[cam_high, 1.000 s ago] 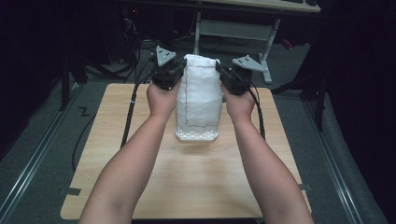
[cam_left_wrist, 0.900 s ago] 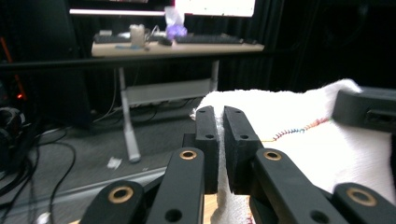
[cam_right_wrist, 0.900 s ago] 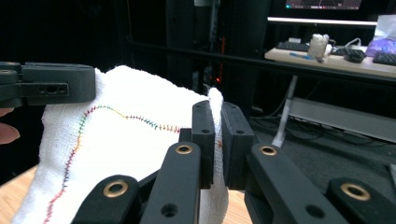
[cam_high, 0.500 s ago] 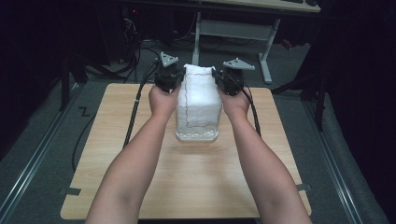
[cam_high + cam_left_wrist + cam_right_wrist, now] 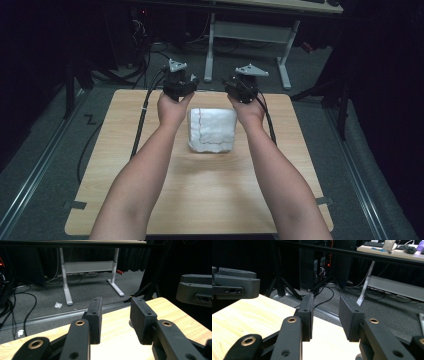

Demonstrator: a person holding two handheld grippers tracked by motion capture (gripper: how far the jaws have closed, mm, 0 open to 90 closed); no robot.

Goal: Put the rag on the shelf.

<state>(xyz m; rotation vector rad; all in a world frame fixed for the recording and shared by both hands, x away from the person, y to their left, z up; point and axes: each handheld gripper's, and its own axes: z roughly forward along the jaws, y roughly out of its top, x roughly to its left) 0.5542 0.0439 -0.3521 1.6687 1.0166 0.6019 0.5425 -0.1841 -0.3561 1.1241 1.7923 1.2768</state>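
Observation:
A white cloth with a thin dark line along its left side lies folded flat on the wooden table, between the person's two wrists. My left gripper sits just beyond the cloth's far left corner. Its jaws have just been opening, and in the left gripper view they stand apart over the table's far edge with nothing between them. My right gripper sits beyond the far right corner. Its jaws have also just been opening and hold nothing.
Black cables trail from the left gripper across the table's left side to the floor. Beyond the table stands a desk on white legs, with more cables on the grey carpet. The near half of the table is bare wood.
The cloth hung upright from both grippers before; now it lies folded on the table. Both grippers have let go, opened, and moved apart and lower.

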